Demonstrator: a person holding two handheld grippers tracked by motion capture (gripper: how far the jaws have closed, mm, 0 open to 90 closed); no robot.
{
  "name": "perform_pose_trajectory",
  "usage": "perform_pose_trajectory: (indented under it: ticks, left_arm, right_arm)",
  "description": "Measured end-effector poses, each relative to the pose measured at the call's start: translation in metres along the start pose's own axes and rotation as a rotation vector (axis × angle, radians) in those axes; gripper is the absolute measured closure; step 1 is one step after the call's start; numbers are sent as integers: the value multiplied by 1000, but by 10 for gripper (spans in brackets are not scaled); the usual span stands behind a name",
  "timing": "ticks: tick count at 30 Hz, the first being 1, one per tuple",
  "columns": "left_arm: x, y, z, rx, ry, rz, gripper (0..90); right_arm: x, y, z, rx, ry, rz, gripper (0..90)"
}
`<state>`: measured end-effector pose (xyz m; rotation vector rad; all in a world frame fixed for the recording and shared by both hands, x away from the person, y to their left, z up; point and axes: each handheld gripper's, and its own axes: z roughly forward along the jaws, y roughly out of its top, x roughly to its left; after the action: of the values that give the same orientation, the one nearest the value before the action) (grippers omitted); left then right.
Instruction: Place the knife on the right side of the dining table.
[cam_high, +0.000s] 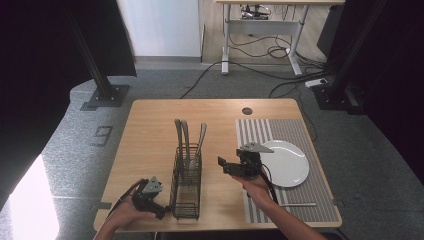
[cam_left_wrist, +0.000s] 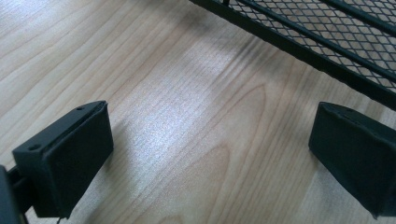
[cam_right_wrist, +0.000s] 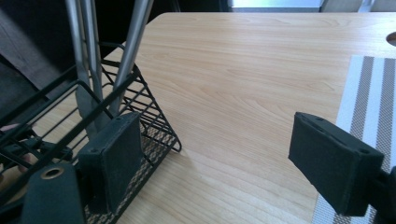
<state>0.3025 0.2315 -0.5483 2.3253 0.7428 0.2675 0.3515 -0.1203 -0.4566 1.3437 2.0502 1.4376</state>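
High view footage is showing a black wire-mesh caddy (cam_high: 186, 186), tall and rectangular, being taken as the landmark on the pale wood-grain surface (cam_high: 150, 130). Three smooth metal utensil handles (cam_high: 186, 137) are being held upright in its far compartment. The left hand-held gripper (cam_high: 159, 210) is being held low just left of the caddy's near end, its blocky matte jaws being kept wide apart over bare wood with nothing between them. The right hand-held gripper (cam_high: 223, 165) is being held just right of the caddy, jaws likewise spread and empty. Farther right of the caddy, a round white plate (cam_high: 292, 162) is being carried on a grey striped woven placemat (cam_high: 300, 135), with a slim piece of cutlery (cam_high: 298, 204) lying near its front edge.
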Motion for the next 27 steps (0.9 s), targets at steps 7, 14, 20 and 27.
perform_pose_trajectory:
  ticks: [7,14,20,27]
  left_arm:
    - [0,0,0,0,0,0,0]
    - [0,0,0,0,0,0,0]
    - [0,0,0,0,2,-2,0]
    - [0,0,0,0,2,-2,0]
  right_arm:
    - [1,9,2,-12,27,-4,181]
    - [6,20,3,-26,54,-35,185]
    - [9,27,8,-28,76,-47,194]
    - [10,33,13,-28,116,-46,219]
